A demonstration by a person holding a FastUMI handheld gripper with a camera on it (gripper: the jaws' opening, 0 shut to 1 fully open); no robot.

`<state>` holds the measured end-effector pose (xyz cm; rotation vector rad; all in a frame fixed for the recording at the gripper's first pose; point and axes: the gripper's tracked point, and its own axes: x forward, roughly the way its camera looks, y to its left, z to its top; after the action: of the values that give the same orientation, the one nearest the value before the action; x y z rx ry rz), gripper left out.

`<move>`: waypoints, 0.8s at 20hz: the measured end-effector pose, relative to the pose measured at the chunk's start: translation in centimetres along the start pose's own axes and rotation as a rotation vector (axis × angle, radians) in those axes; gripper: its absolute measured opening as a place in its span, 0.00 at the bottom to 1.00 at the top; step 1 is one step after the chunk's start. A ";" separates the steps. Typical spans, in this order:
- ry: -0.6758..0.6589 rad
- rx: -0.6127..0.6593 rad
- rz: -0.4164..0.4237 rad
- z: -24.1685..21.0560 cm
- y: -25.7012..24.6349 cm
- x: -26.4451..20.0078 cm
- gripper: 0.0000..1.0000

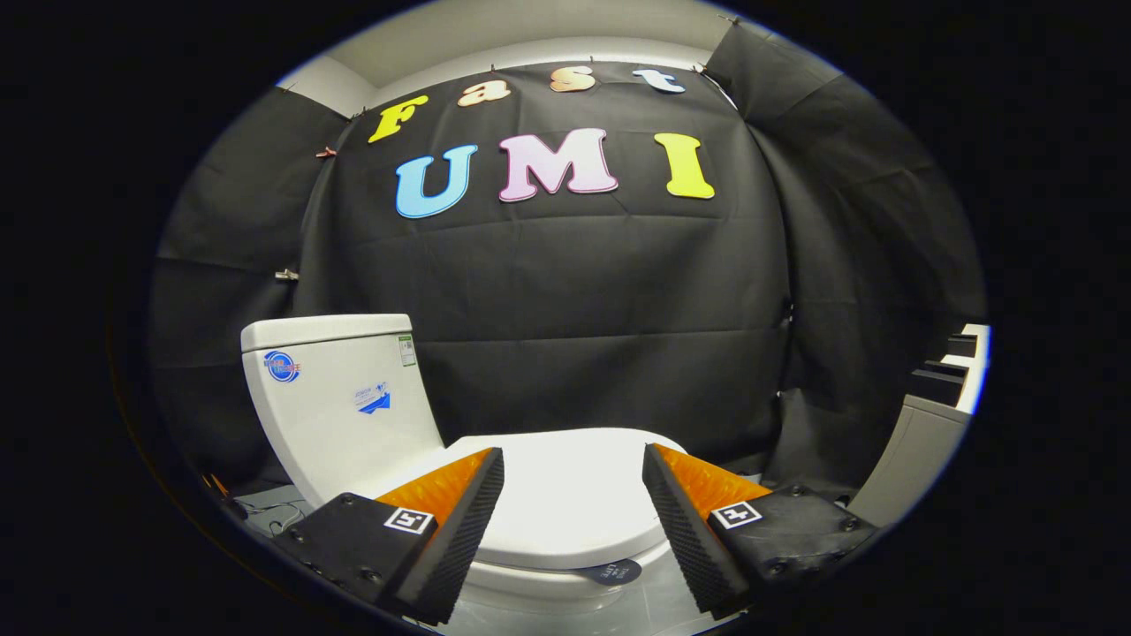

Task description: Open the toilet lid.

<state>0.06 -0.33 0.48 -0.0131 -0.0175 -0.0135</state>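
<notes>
A white toilet stands just ahead of me, seen from its side. Its lid (570,490) lies flat and closed on the bowl (539,587). The white tank (340,397) rises at the left, behind the lid's hinge end. My gripper (573,459) is open, its two fingers spread wide above the near side of the lid with nothing between them. The lid's front rim lies beside the right finger (685,521). A dark round sticker (612,571) sits on the bowl under the lid's near rim.
Black cloth walls close the booth behind and to both sides of the toilet. A grey and white cabinet edge (919,450) stands at the far right. Cables lie on the floor (269,512) left of the tank's base.
</notes>
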 end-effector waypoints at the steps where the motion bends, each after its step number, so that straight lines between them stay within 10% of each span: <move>1: 0.001 -0.001 0.000 0.0 0.0 0.0 0.98; 16: 0.030 0.004 -0.023 -0.9 -1.2 0.3 0.98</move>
<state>0.36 -1.59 -0.39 -0.0086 0.0127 -0.0367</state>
